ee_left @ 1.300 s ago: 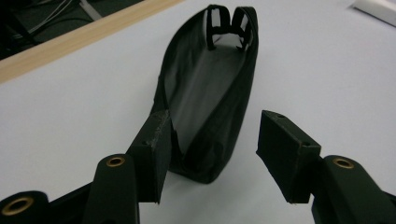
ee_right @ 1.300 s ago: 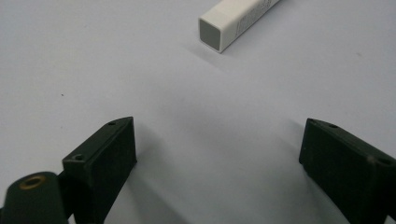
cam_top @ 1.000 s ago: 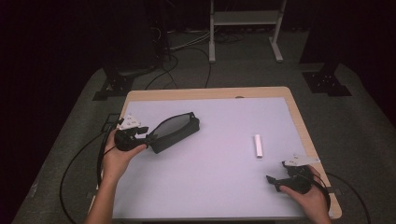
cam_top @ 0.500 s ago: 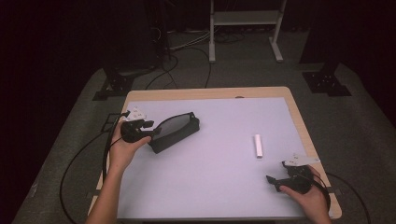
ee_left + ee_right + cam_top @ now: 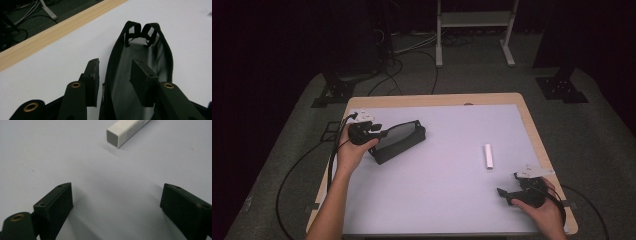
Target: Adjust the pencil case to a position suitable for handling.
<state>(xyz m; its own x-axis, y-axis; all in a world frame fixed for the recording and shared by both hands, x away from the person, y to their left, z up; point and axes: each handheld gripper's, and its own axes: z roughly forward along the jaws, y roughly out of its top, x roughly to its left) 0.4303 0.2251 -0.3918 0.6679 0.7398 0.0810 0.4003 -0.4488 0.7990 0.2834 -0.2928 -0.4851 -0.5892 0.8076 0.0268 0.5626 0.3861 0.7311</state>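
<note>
Pouch (image 5: 398, 141) of black fabric lies open-mouthed at the left of the counter (image 5: 447, 200) — the left claw (image 5: 382, 132) straddles its near wall, one jaw inside the mouth, one outside, not yet pinched together. The right claw (image 5: 504, 195) rests near the right front corner, jaws spread wide around nothing — a white stick (image 5: 488, 156) lies just ahead of it

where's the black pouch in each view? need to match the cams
High view: black pouch left of centre on the table, at the left gripper.
Left gripper view: the pouch runs up the middle, mouth open, one jaw inside and one outside its wall.
Right gripper view: not in it; a white box lies ahead.
Shared landmark: the pale tabletop.
</note>
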